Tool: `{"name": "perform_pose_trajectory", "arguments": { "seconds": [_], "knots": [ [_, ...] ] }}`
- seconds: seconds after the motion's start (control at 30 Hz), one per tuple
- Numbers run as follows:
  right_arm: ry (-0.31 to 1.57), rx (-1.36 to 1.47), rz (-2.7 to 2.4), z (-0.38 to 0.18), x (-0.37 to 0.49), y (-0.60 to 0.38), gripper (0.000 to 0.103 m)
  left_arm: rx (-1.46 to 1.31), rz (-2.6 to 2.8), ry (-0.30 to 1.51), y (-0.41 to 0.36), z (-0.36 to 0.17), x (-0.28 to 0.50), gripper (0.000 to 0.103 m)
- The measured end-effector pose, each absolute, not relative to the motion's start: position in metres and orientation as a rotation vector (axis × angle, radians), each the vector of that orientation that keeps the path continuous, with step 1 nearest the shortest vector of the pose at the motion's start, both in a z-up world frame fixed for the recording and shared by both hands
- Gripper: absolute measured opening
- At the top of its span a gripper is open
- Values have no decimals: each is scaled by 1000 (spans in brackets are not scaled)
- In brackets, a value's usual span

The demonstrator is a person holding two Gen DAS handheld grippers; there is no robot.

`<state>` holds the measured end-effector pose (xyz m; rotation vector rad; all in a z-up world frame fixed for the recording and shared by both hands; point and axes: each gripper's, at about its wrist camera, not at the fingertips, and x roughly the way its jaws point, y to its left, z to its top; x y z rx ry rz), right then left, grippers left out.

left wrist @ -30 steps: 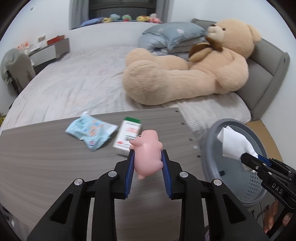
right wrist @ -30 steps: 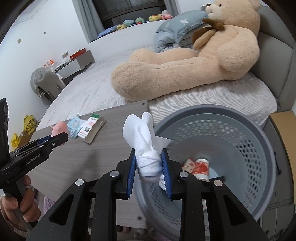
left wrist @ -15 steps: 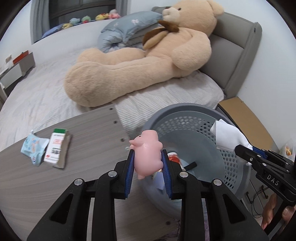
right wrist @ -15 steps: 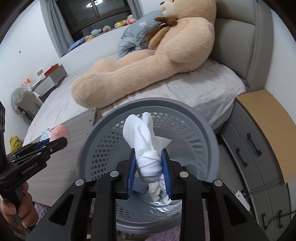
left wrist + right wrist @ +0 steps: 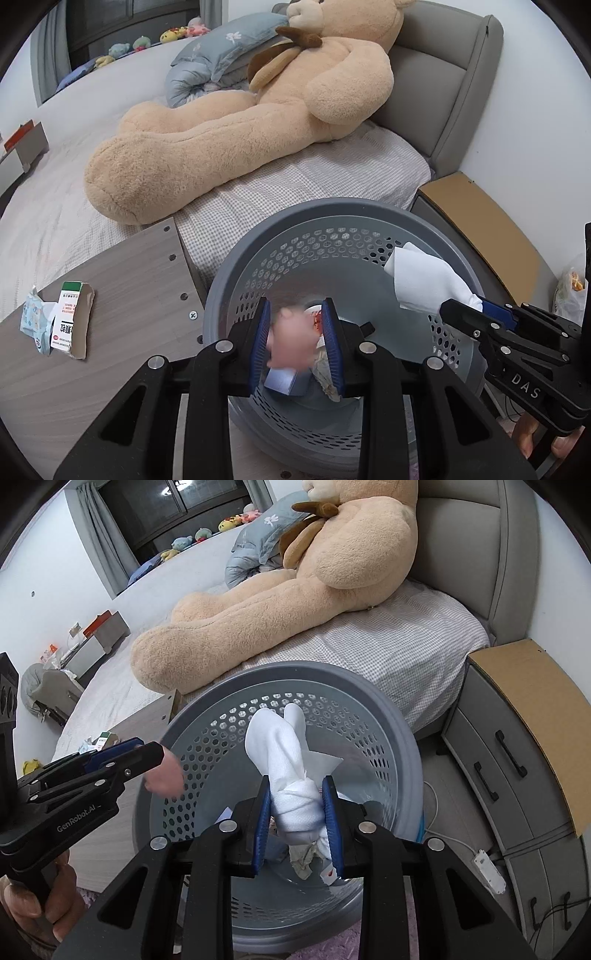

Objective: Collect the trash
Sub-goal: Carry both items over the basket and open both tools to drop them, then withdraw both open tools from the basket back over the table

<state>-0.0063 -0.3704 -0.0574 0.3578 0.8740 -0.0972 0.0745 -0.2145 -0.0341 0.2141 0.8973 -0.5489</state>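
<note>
**Spotter:** Jaws first: your left gripper (image 5: 294,302) stands narrow, with the pink pig toy (image 5: 290,343) between its blue pads. The toy is smeared with blur, so I can't tell how firmly the pads press it. Your right gripper (image 5: 295,779) is clamped on a knotted white tissue bundle (image 5: 280,746).

**Checker:** Where do both pieces sit against the bin?

**Spotter:** Both hang inside the rim of the grey perforated laundry basket (image 5: 332,206), above the scraps on its floor. Your two grippers are apart, the left near the basket's left wall and the right over its middle.

**Checker:** And the edges around you?

**Spotter:** On your left the wooden table (image 5: 129,277) has its corner just beside the rim. A torn medicine box (image 5: 72,325) and a blue wet-wipe packet (image 5: 35,314) lie touching each other there, well apart from the basket. Beyond the far rim the bed (image 5: 314,177) carries a big teddy bear (image 5: 240,122). On your right a grey nightstand (image 5: 517,738) stands near the basket, with a white power strip (image 5: 489,871) on the floor between them.
</note>
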Motion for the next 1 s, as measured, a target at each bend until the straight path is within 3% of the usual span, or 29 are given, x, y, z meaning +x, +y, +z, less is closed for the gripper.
{"name": "perform_pose_trajectory", "arguments": {
  "seconds": [0.2,0.3,0.53,1.0],
  "knots": [
    [872,361,-97,-59,-6,-371,30,216,-537,902,-216,-35,77,29],
    [869,361,-101,-59,-6,-371,38,216,-527,911,-216,-35,78,36],
    [874,368,-108,-61,-9,-370,39,205,-499,889,-210,-31,75,59],
    [866,364,-103,-57,-17,-359,48,176,-459,854,-192,-21,67,74]
  ]
}}
